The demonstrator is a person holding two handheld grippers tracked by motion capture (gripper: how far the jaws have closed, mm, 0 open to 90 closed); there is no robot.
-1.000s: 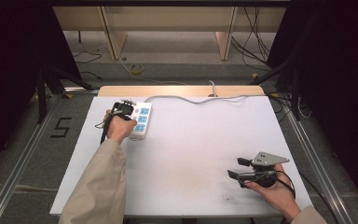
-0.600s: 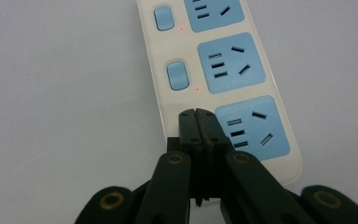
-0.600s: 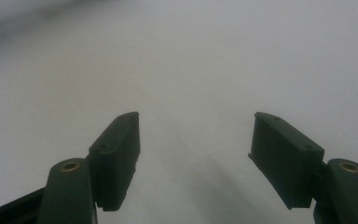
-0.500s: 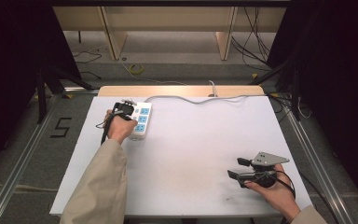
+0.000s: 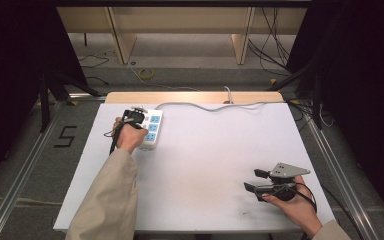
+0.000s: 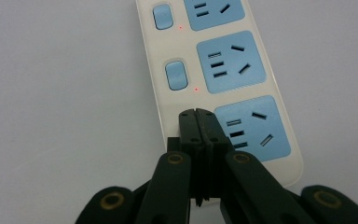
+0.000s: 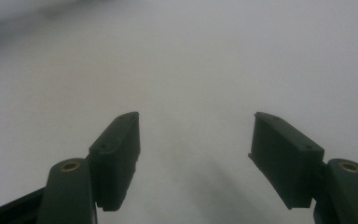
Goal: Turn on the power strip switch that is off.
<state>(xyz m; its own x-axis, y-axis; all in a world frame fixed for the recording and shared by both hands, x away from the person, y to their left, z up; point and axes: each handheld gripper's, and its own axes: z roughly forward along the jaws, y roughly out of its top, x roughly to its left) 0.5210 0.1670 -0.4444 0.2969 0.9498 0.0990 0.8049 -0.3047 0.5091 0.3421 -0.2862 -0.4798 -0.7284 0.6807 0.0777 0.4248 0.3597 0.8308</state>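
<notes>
The power strip (image 5: 150,129) is lying on the white surface (image 5: 205,160) near its far left corner, its grey cable (image 5: 215,105) running along the far edge. In the high view the left hand (image 5: 128,136) is covering the strip's near left part, so the left gripper (image 5: 133,118) is mostly hidden there and its tips cannot be made out.

In the left gripper view the left gripper (image 6: 196,114) is showing its jaws pressed fully together with nothing between them, their tips sitting on the strip (image 6: 223,70) just beside the nearest blue socket (image 6: 254,128), where a third switch would line up with the 2 blue switches (image 6: 176,74) farther along. That spot is covered by the jaws, so whether they are touching a switch cannot be told. 2 small red lights are glowing beside the visible switches. The strip's far end is cut off at the top of this view.

The right gripper (image 5: 256,180) is resting in the right hand (image 5: 292,205) low over the near right part of the surface, well apart from the strip. In the right gripper view its jaws are standing wide open with only blurred white surface (image 7: 191,70) between them.
</notes>
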